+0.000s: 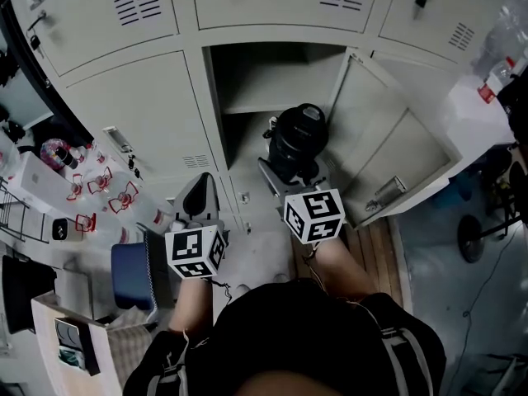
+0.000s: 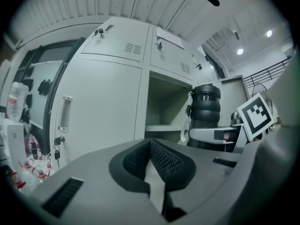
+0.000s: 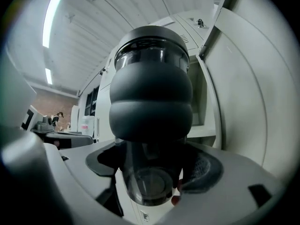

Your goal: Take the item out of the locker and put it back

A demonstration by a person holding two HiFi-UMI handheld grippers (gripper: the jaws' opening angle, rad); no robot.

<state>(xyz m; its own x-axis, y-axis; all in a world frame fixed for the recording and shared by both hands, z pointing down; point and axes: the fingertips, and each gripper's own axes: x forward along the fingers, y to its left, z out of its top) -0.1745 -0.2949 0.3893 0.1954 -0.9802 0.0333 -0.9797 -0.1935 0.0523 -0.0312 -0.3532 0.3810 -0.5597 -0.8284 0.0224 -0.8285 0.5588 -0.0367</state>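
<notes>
Right hand-held gripper has its jaws clamped on the clear lower end of a dark ribbed bottle; the bottle stands upright just in front of the open locker, below its shelf; the locker door is swung wide to the right; left hand-held gripper sits left of the locker, pads pinched together on nothing; any print on the bottle is too dark to read.

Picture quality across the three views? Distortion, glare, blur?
Head view: fisheye curves the lockers; dim, even light, sharp. Left gripper view: dark vignette, ceiling lights blow out. Right gripper view: bottle fills the frame, highlights streak its glossy upper band.
</notes>
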